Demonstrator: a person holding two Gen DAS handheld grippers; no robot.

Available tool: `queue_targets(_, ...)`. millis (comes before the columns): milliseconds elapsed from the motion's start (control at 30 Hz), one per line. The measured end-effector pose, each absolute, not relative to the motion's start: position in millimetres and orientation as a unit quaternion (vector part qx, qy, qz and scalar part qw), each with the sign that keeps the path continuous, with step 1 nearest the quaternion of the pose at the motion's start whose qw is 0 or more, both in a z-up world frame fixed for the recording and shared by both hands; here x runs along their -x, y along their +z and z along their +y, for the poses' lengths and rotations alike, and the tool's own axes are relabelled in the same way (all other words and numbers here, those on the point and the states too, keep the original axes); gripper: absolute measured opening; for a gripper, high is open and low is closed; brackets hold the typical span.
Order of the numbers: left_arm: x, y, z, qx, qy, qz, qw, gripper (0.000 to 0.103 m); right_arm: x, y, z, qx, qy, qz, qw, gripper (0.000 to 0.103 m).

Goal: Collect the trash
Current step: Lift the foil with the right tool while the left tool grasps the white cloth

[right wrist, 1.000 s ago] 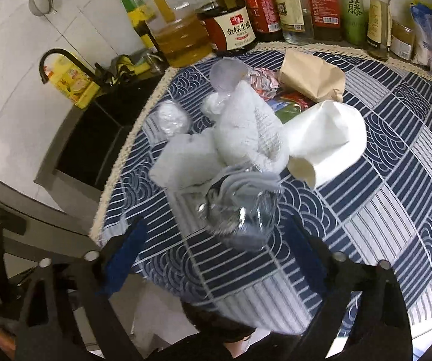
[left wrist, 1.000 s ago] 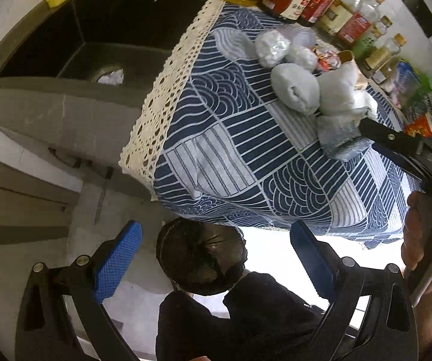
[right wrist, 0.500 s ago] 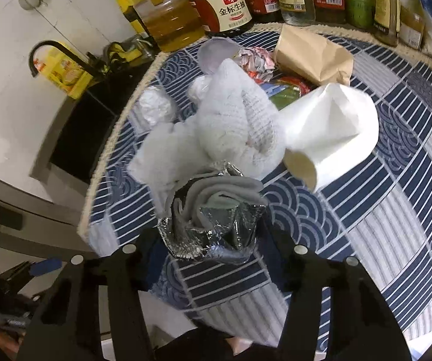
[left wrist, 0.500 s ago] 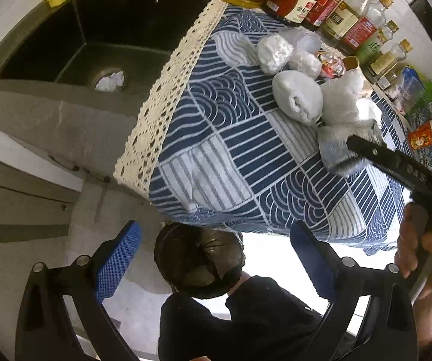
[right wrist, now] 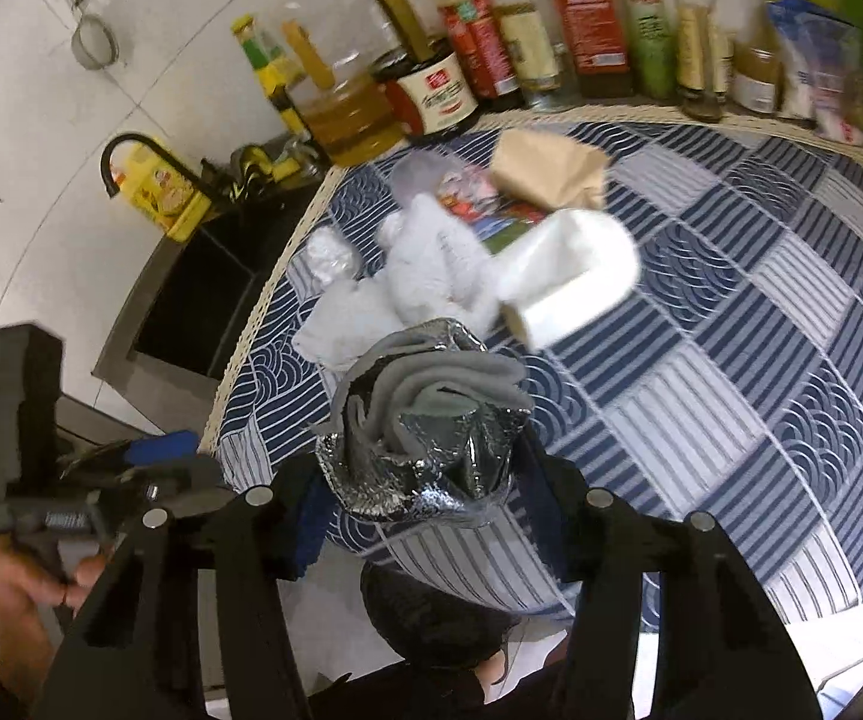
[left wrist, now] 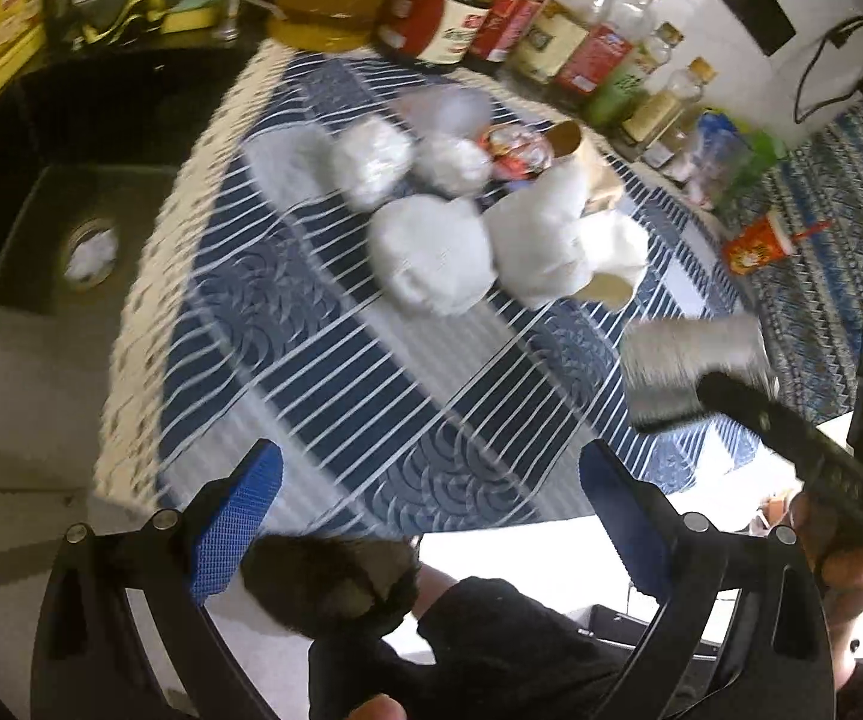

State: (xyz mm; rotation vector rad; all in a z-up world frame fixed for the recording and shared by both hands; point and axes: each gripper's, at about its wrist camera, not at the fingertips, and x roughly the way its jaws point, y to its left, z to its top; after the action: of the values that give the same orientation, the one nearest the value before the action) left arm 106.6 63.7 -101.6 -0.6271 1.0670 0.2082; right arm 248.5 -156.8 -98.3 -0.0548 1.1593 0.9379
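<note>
both grippers held out, tilted steeply downward

the right gripper [right wrist: 425, 468] has its jaws clamped from both sides on a crumpled silver foil bag [right wrist: 425, 420], with a hand [left wrist: 839, 546] wrapped round its handle. the left gripper [left wrist: 431, 510] stands with its blue pads [left wrist: 233, 522] spread wide and nothing gripped between them; a hand [right wrist: 23, 600] grips its handle low at the left of the right wrist view.

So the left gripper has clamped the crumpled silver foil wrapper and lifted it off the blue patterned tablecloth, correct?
Not the left. The right gripper is clamped on the silver foil wrapper, as the right wrist view shows. The left gripper is open and empty. The rest holds: the wrapper is above the blue tablecloth.
</note>
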Motion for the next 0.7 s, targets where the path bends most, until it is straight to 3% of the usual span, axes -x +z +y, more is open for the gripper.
queue_targets(633, -198.9, -138.0, 107.3, 0.284, 0.105, 0.504, 0.809, 0.095, -272.2, -114.2, -217.1, -0.002, 0.395, 0.537, 0.746, 0.055)
queue_targets(700, -203.9, -142.0, 109.4, 0.281, 0.102, 0.508, 0.808, 0.082, -274.7, -117.4, -218.0, -0.003, 0.397, 0.539, 0.743, 0.055)
